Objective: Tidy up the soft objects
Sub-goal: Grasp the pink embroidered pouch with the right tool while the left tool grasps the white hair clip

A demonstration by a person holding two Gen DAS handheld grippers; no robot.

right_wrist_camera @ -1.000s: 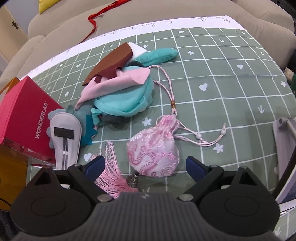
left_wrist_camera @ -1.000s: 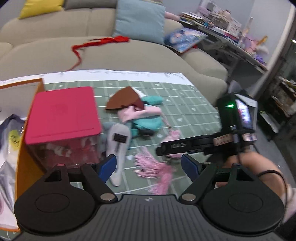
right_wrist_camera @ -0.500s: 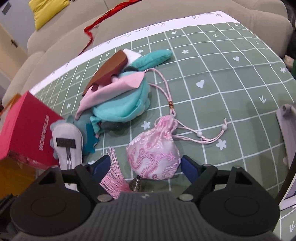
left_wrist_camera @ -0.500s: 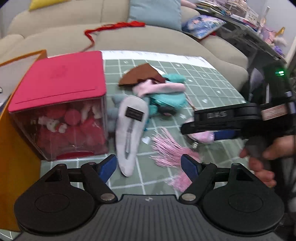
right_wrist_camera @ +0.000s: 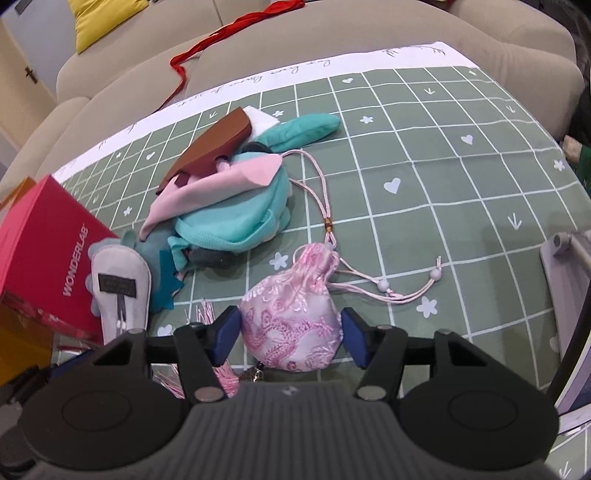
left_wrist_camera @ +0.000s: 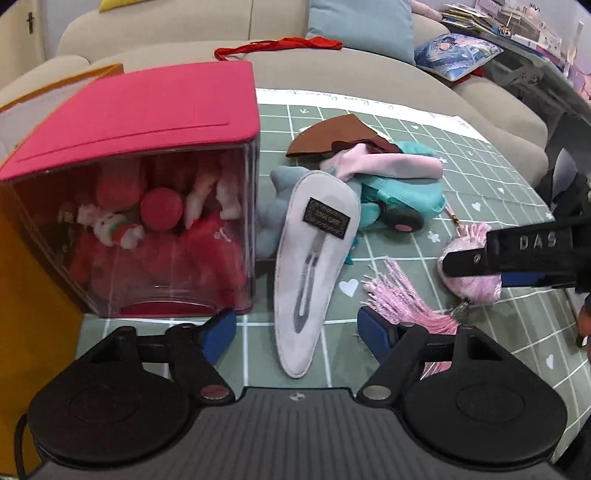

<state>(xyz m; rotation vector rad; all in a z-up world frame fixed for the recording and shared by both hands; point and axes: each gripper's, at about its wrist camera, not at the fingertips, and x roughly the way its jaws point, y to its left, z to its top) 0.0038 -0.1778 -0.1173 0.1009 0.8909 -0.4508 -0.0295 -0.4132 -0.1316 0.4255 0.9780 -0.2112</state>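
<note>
Barely begun, by the look of it. Right gripper (right_wrist_camera: 290,330) jaws just been closing round pink pouch (right_wrist_camera: 291,328) on green cloth (right_wrist_camera: 443,184), left pad touching, right pad a hair off; no firm pinch yet. Left gripper (left_wrist_camera: 295,330) spread wide over grey felt case (left_wrist_camera: 314,258). Still loose: teal plush heap (right_wrist_camera: 236,218), tassel (left_wrist_camera: 406,299). Only red-lidded box (left_wrist_camera: 147,184) holds toys.

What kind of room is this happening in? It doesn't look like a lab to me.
Most likely a home living room. A beige sofa with a yellow cushion stands behind a table under a green checked cloth, and soft toys fill a red-lidded box.
</note>
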